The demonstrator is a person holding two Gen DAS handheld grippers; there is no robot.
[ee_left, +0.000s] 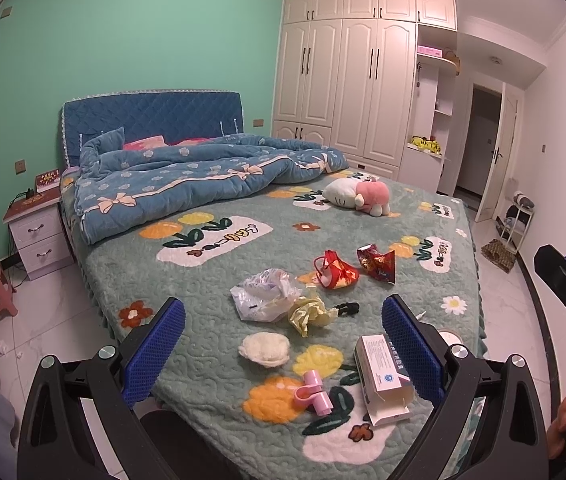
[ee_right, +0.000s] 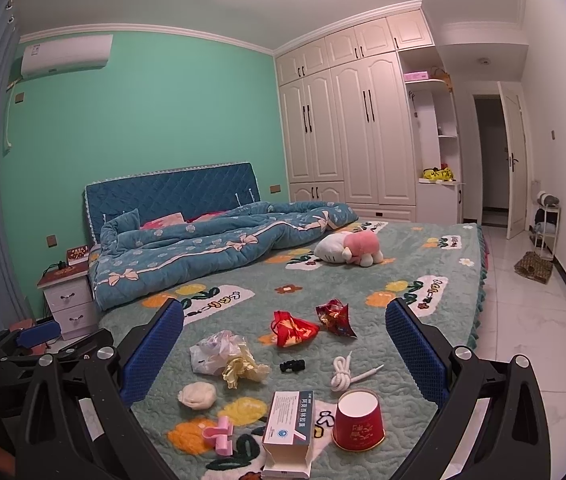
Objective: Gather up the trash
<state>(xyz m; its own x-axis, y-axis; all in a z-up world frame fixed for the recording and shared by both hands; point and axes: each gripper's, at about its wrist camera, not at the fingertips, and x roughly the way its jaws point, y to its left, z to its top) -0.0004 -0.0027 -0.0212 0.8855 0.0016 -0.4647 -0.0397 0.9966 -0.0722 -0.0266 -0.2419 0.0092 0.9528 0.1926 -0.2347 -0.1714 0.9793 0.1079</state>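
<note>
Red cup (ee_right: 358,424), lower centre, nearest right gripper (ee_right: 283,350); both grippers, left (ee_left: 283,346) included, spread wide and empty.

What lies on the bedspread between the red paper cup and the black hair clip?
A coiled white cord lies between the red paper cup and the black hair clip; only the right wrist view shows it.

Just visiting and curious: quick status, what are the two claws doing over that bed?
Left gripper open, right gripper open, both empty. Trash untouched on bed: box, red cup, wrappers. Nothing blocking.
</note>
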